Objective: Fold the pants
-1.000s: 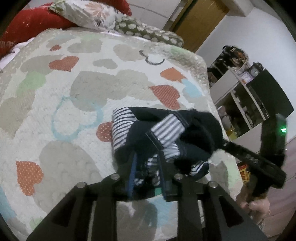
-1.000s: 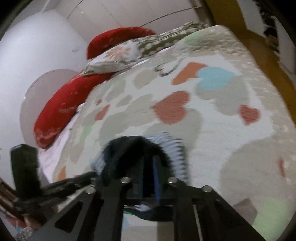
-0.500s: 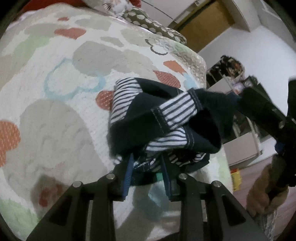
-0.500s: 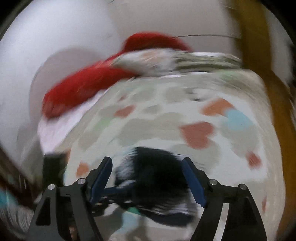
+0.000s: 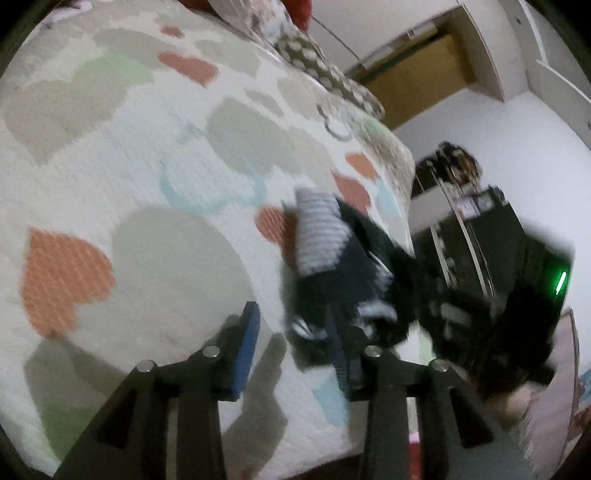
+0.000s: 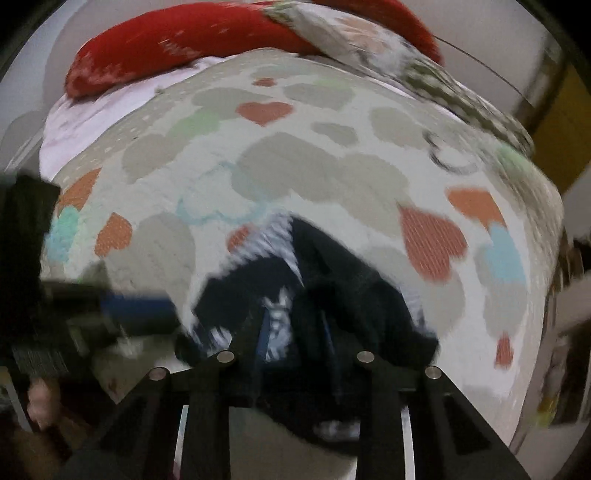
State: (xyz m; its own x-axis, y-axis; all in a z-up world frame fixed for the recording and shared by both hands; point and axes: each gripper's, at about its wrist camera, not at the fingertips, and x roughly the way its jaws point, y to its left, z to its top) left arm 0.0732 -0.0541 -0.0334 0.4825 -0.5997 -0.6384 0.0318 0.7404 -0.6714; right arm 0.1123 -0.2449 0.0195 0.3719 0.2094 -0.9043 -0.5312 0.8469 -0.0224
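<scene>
The dark navy pants with a white striped lining (image 5: 332,258) lie bunched near the bed's front right edge. My left gripper (image 5: 291,350) is open; its right finger touches the left edge of the bunch, its left finger is over bare bedspread. In the right wrist view the pants (image 6: 325,280) fill the lower middle, and my right gripper (image 6: 295,332) has its fingers close together with cloth between them. The right gripper's body shows in the left wrist view (image 5: 517,314), the left one in the right wrist view (image 6: 33,295). Both views are blurred.
The bedspread with hearts (image 5: 129,184) covers the bed. Red and patterned pillows (image 6: 221,33) lie at the head. A shelf unit (image 5: 461,206) and a wooden door (image 5: 417,74) stand beyond the bed's right edge.
My left gripper has opened and let go of the pants. My right gripper, open half a second ago, has closed on the bunch.
</scene>
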